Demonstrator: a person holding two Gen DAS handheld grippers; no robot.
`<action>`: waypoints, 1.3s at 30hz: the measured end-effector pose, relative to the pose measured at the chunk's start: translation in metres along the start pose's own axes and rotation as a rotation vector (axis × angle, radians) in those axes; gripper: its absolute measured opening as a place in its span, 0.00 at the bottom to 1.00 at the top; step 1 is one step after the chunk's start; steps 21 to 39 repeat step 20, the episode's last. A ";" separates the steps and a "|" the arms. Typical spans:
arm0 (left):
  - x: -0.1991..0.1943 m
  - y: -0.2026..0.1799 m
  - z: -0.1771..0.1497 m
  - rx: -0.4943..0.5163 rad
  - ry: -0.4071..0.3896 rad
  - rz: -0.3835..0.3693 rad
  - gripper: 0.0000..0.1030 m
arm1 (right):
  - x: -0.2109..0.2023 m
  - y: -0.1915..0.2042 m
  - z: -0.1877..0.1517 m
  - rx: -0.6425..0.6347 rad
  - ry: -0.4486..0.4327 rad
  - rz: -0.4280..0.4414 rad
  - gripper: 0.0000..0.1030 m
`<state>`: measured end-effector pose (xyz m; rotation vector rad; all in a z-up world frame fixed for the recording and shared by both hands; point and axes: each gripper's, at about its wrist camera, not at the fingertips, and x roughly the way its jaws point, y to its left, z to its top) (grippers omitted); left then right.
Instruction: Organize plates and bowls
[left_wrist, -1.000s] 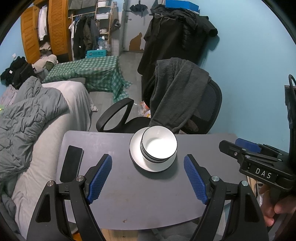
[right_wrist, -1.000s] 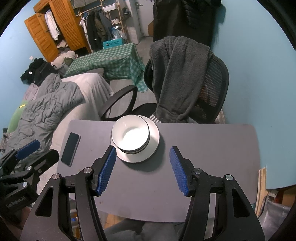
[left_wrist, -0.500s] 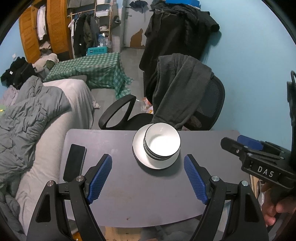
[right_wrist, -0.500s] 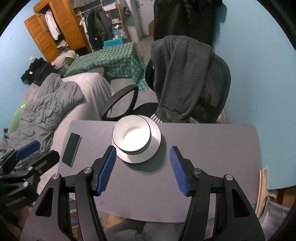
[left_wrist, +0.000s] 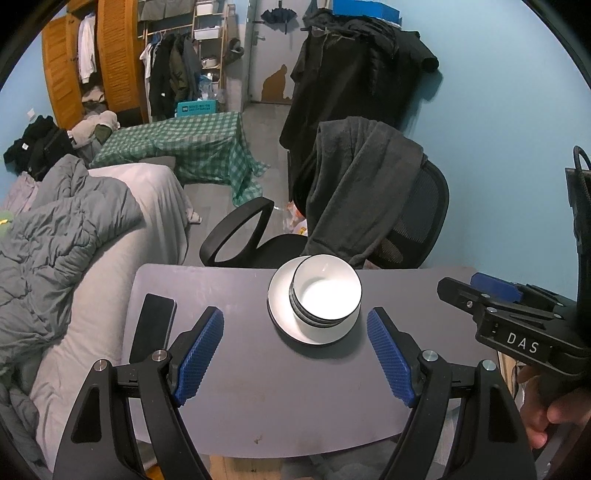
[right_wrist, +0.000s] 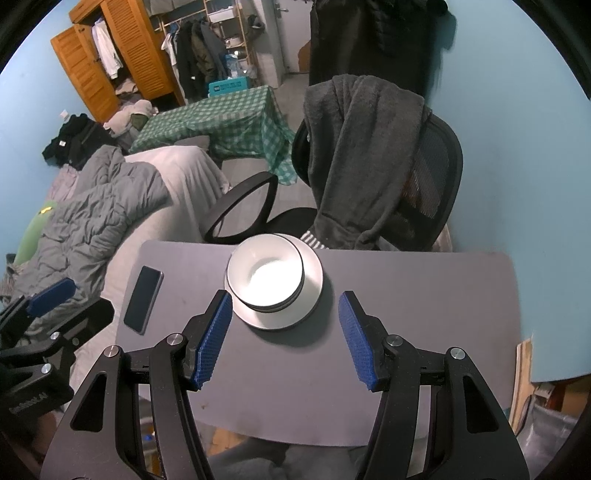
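White bowls with dark rims (left_wrist: 325, 295) are nested in a stack on a white plate (left_wrist: 280, 314) at the far middle of the grey table (left_wrist: 258, 387). The bowl stack (right_wrist: 264, 278) and plate (right_wrist: 310, 295) also show in the right wrist view. My left gripper (left_wrist: 295, 350) is open and empty, held above the table in front of the stack. My right gripper (right_wrist: 284, 336) is open and empty, also in front of the stack. Each gripper shows at the edge of the other's view.
A black phone (left_wrist: 153, 326) lies at the table's left side. An office chair (left_wrist: 406, 221) with a grey garment draped over it stands behind the table. A bed with a grey quilt (left_wrist: 55, 240) is to the left.
Both grippers have drawn back and risen slightly, so the stack looks a little smaller and farther. Bowls and plate have not moved.
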<state>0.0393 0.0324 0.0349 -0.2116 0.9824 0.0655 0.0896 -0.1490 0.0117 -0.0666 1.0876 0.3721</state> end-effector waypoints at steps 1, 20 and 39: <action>0.000 0.000 0.000 -0.001 0.000 0.000 0.79 | 0.000 0.001 0.001 -0.001 -0.001 0.000 0.57; -0.005 -0.002 -0.001 -0.005 -0.012 -0.005 0.79 | 0.002 0.004 0.005 -0.002 -0.005 0.003 0.57; -0.005 -0.002 -0.001 -0.005 -0.012 -0.005 0.79 | 0.002 0.004 0.005 -0.002 -0.005 0.003 0.57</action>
